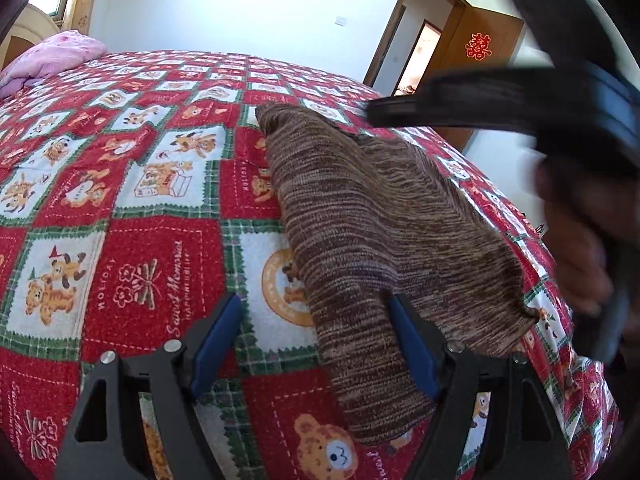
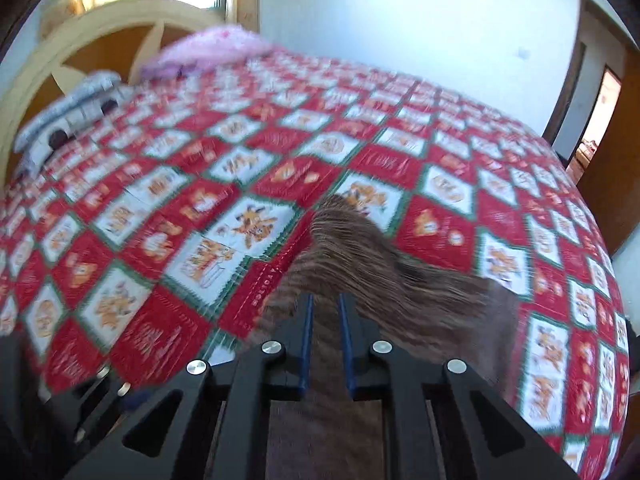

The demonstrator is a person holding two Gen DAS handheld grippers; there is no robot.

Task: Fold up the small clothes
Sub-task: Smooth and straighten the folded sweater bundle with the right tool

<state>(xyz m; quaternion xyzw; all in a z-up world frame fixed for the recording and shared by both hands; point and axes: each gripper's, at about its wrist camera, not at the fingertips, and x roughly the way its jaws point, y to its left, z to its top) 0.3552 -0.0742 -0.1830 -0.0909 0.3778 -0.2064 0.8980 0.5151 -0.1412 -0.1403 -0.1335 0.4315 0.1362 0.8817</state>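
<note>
A brown striped knit garment (image 1: pixel 384 232) lies on the red patterned bedspread (image 1: pixel 152 240) near the bed's right edge. My left gripper (image 1: pixel 316 304) is open just above the bed, its fingers on either side of the garment's near end. My right gripper (image 2: pixel 325 300) has its jaws nearly together, with the brown garment (image 2: pixel 400 276) between and under them; the view is blurred, so a grip is unclear. It also shows in the left wrist view (image 1: pixel 472 108) as a blurred dark shape above the garment's far right.
A pink quilt (image 1: pixel 52 56) lies at the head of the bed, with a grey folded cloth (image 2: pixel 68 116) by the yellow headboard (image 2: pixel 92 40). An open wooden door (image 1: pixel 480 56) stands beyond the bed's right edge.
</note>
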